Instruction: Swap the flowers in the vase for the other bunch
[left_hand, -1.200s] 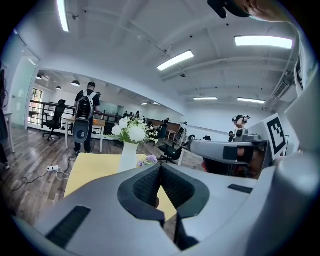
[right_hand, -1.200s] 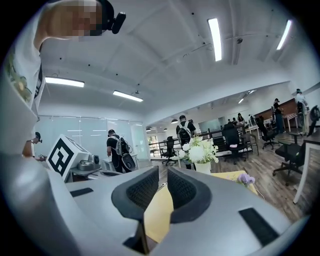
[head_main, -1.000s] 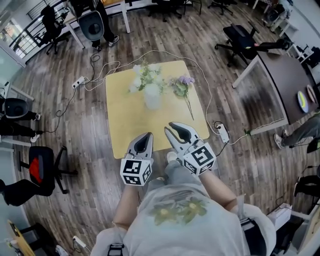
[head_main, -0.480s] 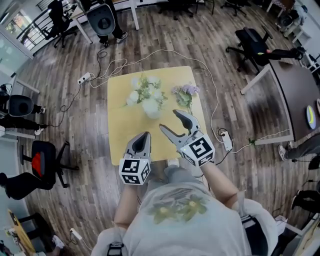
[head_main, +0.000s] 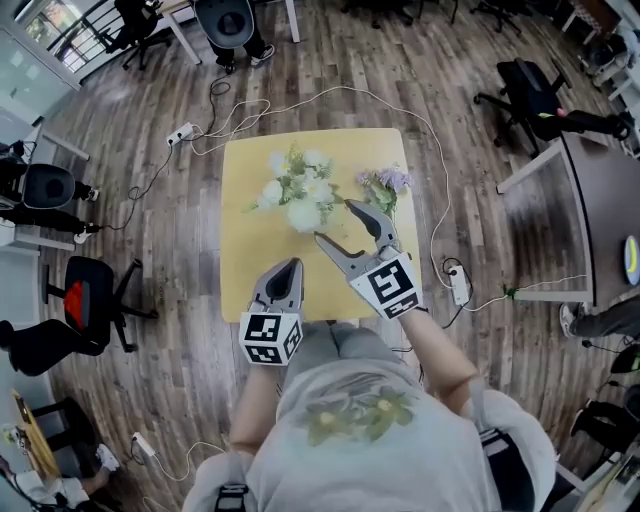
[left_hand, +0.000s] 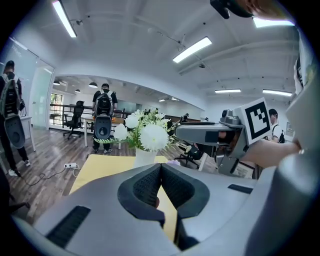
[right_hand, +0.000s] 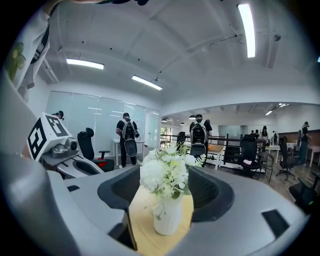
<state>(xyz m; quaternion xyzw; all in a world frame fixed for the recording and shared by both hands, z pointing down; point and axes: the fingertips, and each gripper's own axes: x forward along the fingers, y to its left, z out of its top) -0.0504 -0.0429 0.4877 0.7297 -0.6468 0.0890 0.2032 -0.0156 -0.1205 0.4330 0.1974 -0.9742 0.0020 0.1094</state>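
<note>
Right gripper spread wide by the vase; left gripper closed.

The right gripper's jaws have just been opening and now stand far apart, holding nothing; its own view frames the white vase and its white flowers between them, untouched; the left gripper's jaws meet with nothing between them, over the near part of the yellow table; the vase stands mid-table; the purple bunch lies just beside it, on the right.
</note>
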